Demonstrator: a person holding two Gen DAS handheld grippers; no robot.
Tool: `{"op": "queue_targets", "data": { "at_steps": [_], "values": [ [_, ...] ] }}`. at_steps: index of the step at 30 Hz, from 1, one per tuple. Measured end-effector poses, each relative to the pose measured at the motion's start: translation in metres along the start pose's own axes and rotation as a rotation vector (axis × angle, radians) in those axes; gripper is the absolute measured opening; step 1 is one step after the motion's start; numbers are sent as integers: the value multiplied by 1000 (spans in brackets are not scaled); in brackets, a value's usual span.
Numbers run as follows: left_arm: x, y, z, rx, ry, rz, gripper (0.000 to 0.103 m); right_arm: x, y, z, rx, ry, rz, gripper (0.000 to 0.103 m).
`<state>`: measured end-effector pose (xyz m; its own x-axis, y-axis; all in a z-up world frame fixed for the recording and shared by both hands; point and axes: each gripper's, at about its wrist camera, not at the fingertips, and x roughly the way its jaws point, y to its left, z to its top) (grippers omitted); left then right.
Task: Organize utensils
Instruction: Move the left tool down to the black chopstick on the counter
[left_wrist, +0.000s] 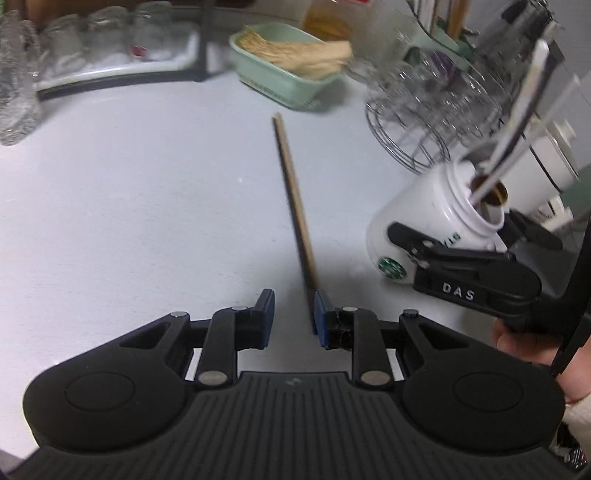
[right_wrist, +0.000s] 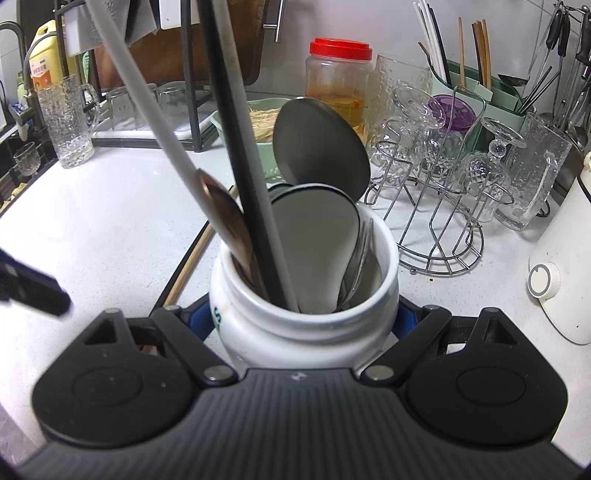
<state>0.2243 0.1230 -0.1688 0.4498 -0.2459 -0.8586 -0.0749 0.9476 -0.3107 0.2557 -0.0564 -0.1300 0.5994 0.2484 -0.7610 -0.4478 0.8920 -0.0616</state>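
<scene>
A wooden chopstick (left_wrist: 293, 199) lies on the white counter, pointing away from me. My left gripper (left_wrist: 291, 317) hovers low over its near end, open. The stick's end sits just inside the right blue pad (left_wrist: 322, 317), and neither pad presses on it. To the right, my right gripper (left_wrist: 461, 240) is shut on a white logo jar (left_wrist: 417, 221), tilted. In the right wrist view the jar (right_wrist: 306, 325) fills the space between my right gripper's (right_wrist: 303, 317) pads. It holds spoons (right_wrist: 321, 151) and long white and black sticks (right_wrist: 243, 155). The chopstick (right_wrist: 195, 251) shows left of the jar.
A green basket (left_wrist: 284, 70) of straw-like strands stands behind the chopstick. A wire rack of upturned glasses (right_wrist: 439, 206) is at the right, beside a white appliance (right_wrist: 561, 266). Further back are a red-lidded jar (right_wrist: 340, 85), a green utensil holder (right_wrist: 480, 92) and a glass mug (right_wrist: 70, 118).
</scene>
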Motion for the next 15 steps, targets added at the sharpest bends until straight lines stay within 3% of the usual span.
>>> {"op": "queue_targets", "data": {
  "at_steps": [15],
  "values": [
    [48, -24, -1, 87, 61, 30, 15, -1, -2, 0, -15, 4, 10, 93]
  ]
}}
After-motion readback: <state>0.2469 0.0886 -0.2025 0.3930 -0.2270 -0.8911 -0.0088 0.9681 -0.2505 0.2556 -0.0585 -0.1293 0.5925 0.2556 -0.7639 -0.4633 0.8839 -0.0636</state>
